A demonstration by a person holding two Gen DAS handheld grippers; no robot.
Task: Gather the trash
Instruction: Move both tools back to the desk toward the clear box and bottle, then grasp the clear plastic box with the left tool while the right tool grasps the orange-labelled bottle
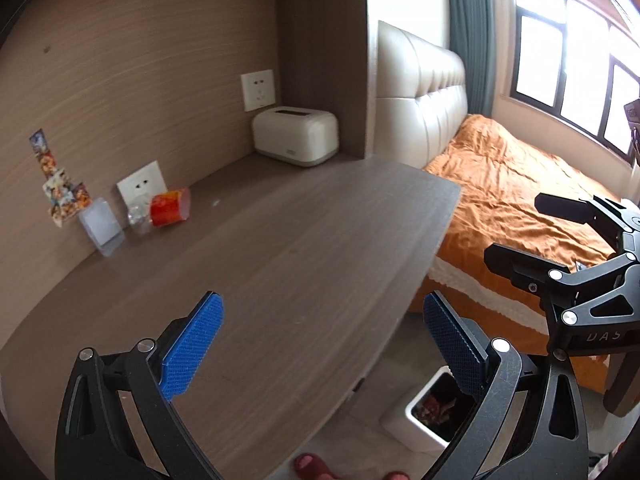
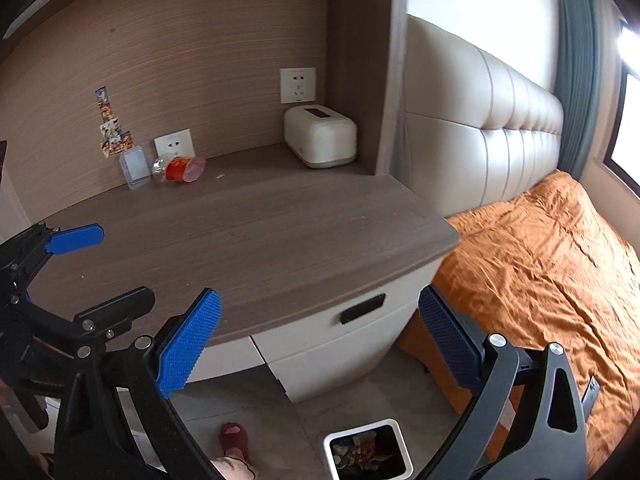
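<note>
Trash: a red-labelled crumpled clear plastic bottle (image 2: 180,168) is lying on its side by the lower white wall socket (image 2: 174,145), long axis along the wall.
Grippers: left gripper (image 1: 320,344) and right gripper (image 2: 318,344) are both gaping wide, empty.
Bearing: the bottle is lying ahead-left; the left gripper is probably nearer.
Bin: a white square bin (image 2: 404,446) is waiting well below the socket.

"DAS" on right hand-held gripper (image 1: 516,232)

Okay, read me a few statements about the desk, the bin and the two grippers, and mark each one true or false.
1. The red cup lies on its side near the wall. True.
2. The left gripper grips the cup. False: open, holding nothing.
3. The trash bin stands on the desk. False: on the floor.
4. The bin already holds trash. True.
5. The right gripper is open. True.
</note>
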